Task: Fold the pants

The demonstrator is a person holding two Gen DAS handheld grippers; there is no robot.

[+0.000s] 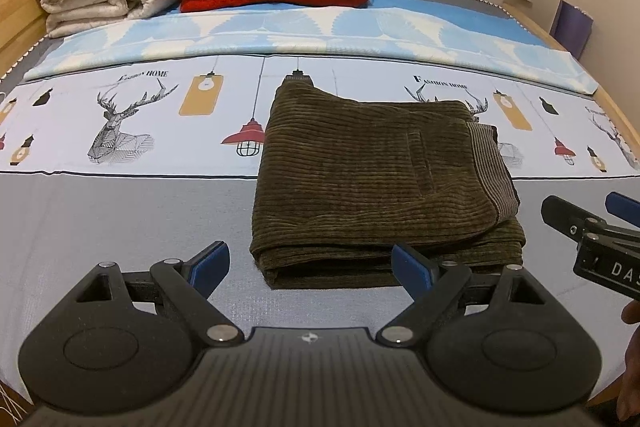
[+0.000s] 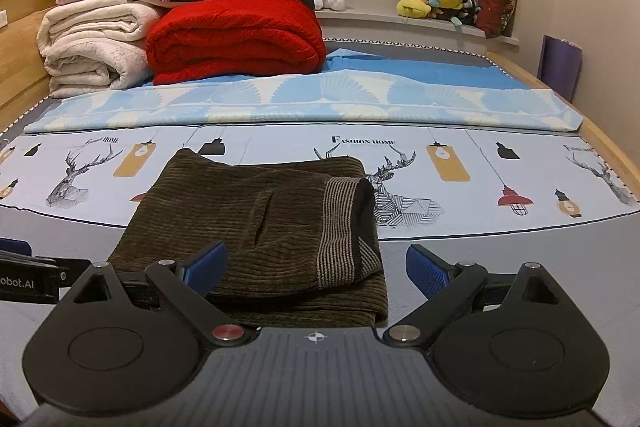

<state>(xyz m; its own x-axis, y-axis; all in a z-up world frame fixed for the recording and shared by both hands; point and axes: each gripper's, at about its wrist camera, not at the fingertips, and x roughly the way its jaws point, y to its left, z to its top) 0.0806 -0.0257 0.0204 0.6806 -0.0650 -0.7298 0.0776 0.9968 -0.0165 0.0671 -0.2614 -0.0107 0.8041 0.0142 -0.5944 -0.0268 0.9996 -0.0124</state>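
Pants (image 1: 380, 187) lie folded into a compact brown rectangle on the bed (image 1: 120, 219), striped waistband on the right. Fold looks finished; best move now is probably to back off without snagging the near edge, or press it flat. Left tongs (image 1: 310, 269) spread apart, empty, just short of the near fold. Right tongs (image 2: 316, 267) also apart, empty, straddling the near right corner.
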